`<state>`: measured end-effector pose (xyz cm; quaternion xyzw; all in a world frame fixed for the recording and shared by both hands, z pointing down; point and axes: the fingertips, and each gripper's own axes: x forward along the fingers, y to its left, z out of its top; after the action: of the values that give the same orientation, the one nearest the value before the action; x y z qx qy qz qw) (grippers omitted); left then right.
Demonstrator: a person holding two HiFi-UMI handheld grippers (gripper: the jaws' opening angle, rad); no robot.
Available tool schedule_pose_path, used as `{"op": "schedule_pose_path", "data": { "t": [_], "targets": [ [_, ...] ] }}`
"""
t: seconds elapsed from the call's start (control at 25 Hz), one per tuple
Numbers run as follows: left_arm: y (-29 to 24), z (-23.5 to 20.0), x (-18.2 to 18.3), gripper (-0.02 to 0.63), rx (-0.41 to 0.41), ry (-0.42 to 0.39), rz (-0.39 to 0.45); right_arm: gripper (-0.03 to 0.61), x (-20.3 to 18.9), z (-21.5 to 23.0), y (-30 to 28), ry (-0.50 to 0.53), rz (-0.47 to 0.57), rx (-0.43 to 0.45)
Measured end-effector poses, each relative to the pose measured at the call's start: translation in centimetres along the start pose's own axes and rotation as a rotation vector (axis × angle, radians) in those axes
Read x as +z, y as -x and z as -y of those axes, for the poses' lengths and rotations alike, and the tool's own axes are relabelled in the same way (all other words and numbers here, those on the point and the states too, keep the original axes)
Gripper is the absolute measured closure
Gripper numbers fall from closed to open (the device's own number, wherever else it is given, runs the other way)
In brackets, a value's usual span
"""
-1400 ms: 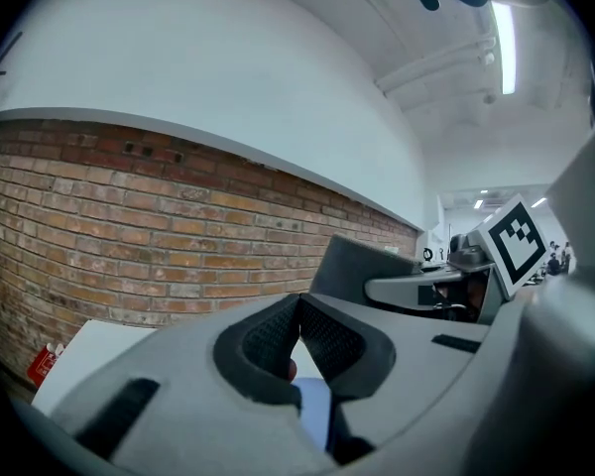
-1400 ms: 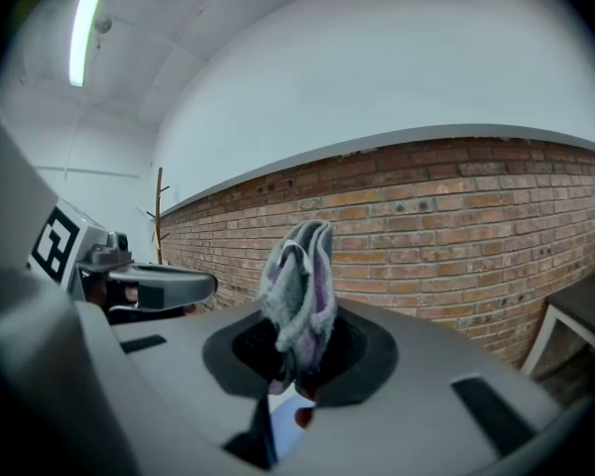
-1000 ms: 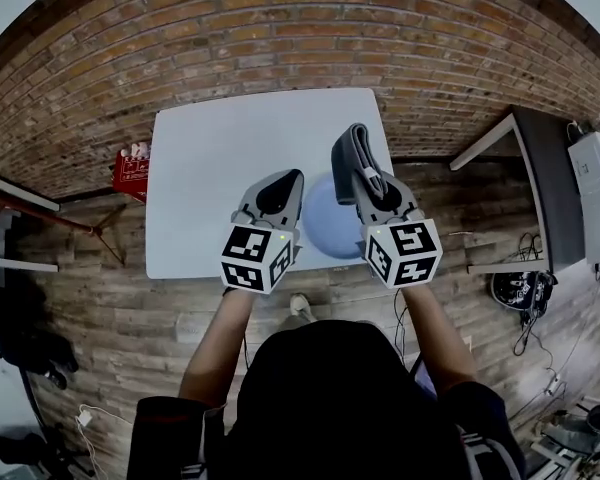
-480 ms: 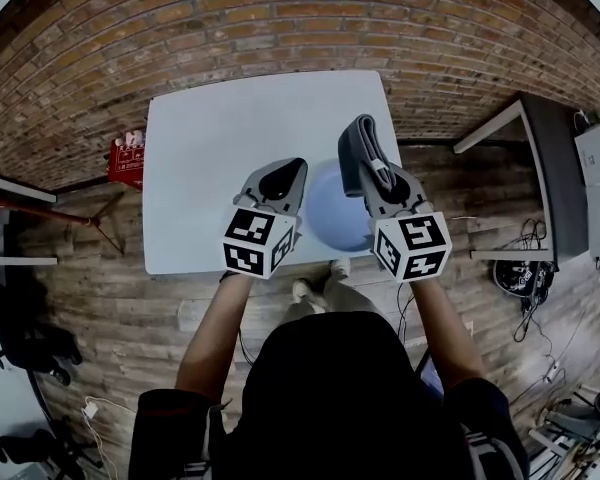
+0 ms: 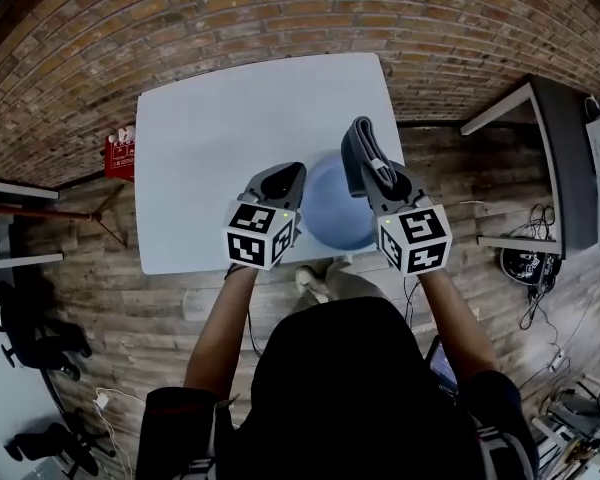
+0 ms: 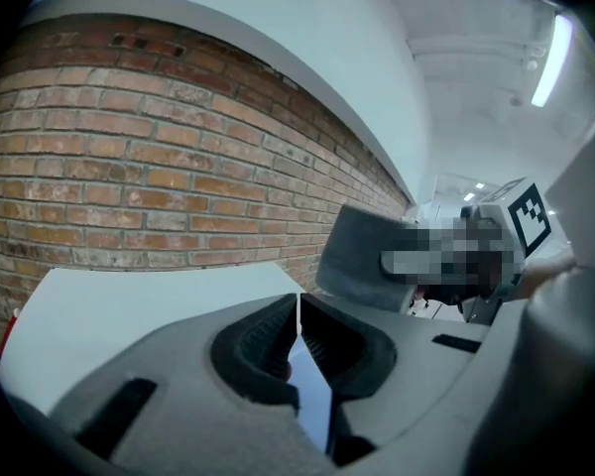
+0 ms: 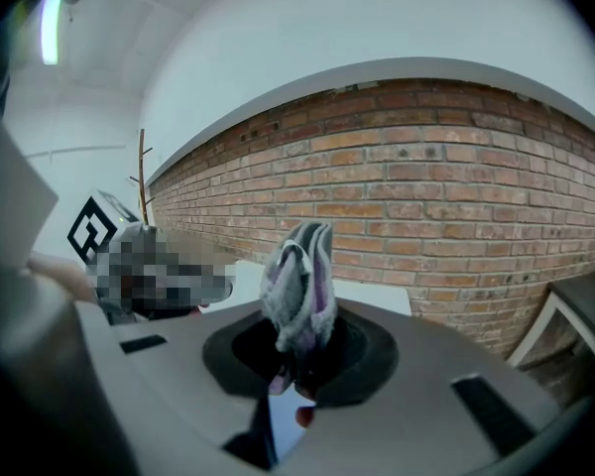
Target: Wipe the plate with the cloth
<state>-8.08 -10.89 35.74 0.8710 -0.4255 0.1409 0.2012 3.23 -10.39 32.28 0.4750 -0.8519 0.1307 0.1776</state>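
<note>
Left gripper [image 5: 280, 176] clamps plate [image 5: 332, 218] by its rim. Right gripper [image 5: 381, 174] pinches folded cloth [image 5: 360, 148], jutting beyond its jaws; plate face just left of them.

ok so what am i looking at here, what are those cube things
No robot: a person holds a hand tool with a two-jaw claw in each hand; the marker cubes are part of those tools. One picture comes from a camera on the person's head, looking down on a white table by a brick wall. The other two come from cameras riding on each tool. The left claw grips the rim of a round blue plate; the right claw grips a folded grey cloth.
</note>
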Motion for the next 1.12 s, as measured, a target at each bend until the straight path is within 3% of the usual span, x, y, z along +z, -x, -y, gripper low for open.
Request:
{"op": "schedule_pose_path", "data": {
  "t": [0.52,0.76,1.12],
  "targets": [
    [-4.1,-2.9,-5.9,0.588,-0.011,0.082,-0.115,0.528,-5.0,2.1,-2.9,-0.010,-0.124,0.036],
    [-6.6,-2.5,-8.6,0.538,-0.068,0.079,-0.191,0.528,-6.7,3.3,-3.7,-0.030,-0.160,0.037],
    [-9.2,-3.5,-11.5,0.506,-0.092,0.067,-0.283,0.528,-8.8,3.0,-5.2,-0.044,-0.204,0.059]
  ]
}}
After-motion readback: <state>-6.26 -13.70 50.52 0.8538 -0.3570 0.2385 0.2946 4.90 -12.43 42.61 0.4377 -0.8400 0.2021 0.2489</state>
